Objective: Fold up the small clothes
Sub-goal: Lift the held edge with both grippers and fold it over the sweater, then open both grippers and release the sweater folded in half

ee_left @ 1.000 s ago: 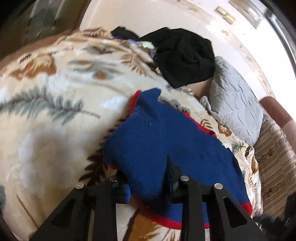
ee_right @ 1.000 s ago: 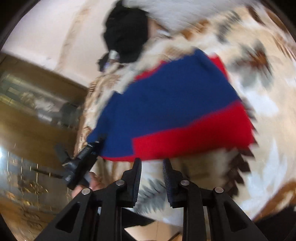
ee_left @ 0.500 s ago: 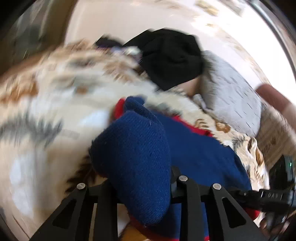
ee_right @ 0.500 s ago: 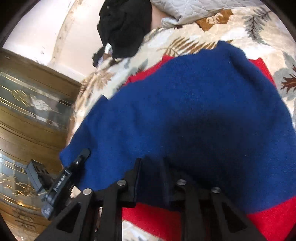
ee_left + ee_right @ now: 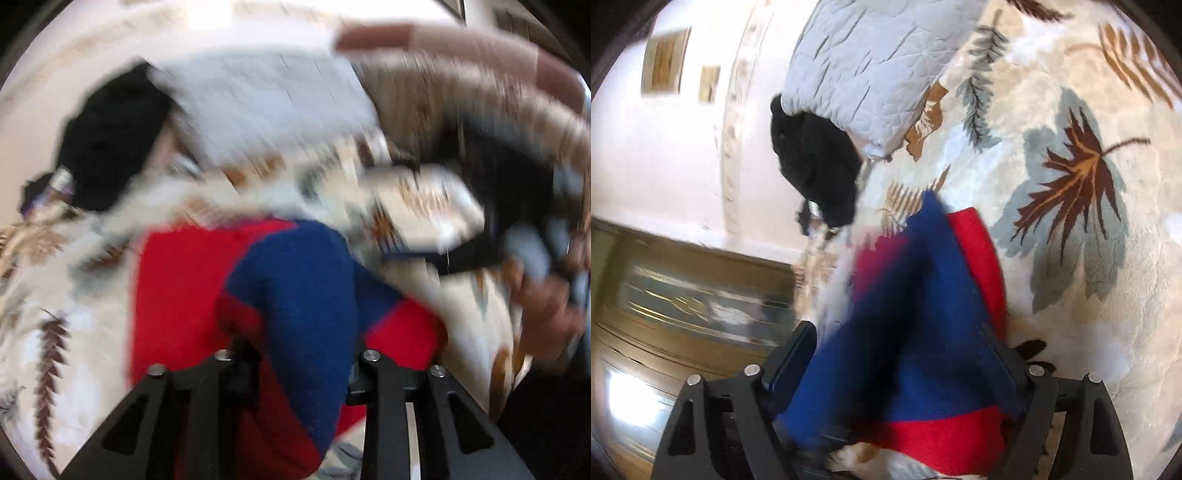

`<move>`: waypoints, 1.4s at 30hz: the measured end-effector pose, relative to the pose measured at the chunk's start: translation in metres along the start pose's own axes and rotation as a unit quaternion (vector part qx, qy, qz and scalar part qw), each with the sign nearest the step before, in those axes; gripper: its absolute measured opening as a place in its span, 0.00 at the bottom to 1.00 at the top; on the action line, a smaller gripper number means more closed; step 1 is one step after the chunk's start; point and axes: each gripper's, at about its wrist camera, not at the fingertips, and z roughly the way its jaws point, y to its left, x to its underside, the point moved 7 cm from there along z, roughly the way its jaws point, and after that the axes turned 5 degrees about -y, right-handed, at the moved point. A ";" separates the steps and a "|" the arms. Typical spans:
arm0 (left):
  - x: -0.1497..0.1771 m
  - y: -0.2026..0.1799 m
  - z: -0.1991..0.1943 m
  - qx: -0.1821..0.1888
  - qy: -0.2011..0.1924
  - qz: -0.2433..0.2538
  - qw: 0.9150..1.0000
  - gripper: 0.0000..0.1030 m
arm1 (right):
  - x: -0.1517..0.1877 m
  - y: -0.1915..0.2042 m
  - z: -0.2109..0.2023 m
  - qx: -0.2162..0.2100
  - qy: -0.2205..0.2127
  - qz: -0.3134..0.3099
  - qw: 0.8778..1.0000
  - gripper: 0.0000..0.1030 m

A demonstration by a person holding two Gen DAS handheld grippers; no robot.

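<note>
Since a second ago both claws have swung the blue-and-red knit garment (image 5: 295, 295) round and lifted it into a bunch, where earlier it lay spread flat on the bed with the right claw hovering short of its red hem. Now the left claw (image 5: 299, 365) is clamped on a thick blue fold that stands up between its fingers, with the red part spreading out ahead and to the left of it; the view is badly smeared by motion. The right claw (image 5: 897, 373) has its fingers set wide apart with a heap of blue and red cloth (image 5: 916, 332) filling the gap, so it looks to be pinching the bundle, though how firmly I cannot tell. Beyond the claws lies the leaf-patterned blanket (image 5: 1071, 184), and farther ahead a grey quilted pillow (image 5: 879, 66) with a black garment (image 5: 816, 173) beside it. By my reckoning the fold is in mid-carry: one side of the garment is being brought over the other. The next move would call for laying the held edge down squarely on the far edge, keeping both corners level, then letting go and pressing the crease flat so the thick knit does not spring back.
</note>
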 end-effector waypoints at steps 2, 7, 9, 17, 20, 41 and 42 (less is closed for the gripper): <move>0.001 -0.007 -0.010 0.006 -0.012 0.027 1.000 0.41 | -0.001 0.000 0.008 -0.013 0.009 0.015 1.000 0.85; -0.010 0.003 -0.076 0.084 -0.097 0.019 0.992 0.70 | 0.008 0.003 0.026 -0.001 0.052 0.009 0.999 0.85; -0.009 0.021 -0.088 0.084 -0.105 0.006 0.991 0.71 | 0.014 0.001 0.036 0.022 0.063 0.003 0.998 0.85; 0.014 0.112 -0.060 -0.011 -0.046 -0.108 0.993 0.71 | 0.012 0.001 0.046 0.033 0.060 0.000 0.998 0.82; 0.018 0.098 -0.043 -0.016 -0.034 -0.079 0.996 0.71 | 0.021 -0.001 0.070 0.058 0.091 -0.006 0.994 0.76; -0.002 0.028 -0.004 0.015 -0.053 -0.014 0.998 0.74 | -0.013 -0.020 0.081 0.141 0.068 -0.101 0.983 0.27; -0.002 0.028 -0.007 0.015 -0.052 -0.012 0.998 0.74 | -0.014 -0.021 0.079 0.136 0.069 -0.092 0.984 0.29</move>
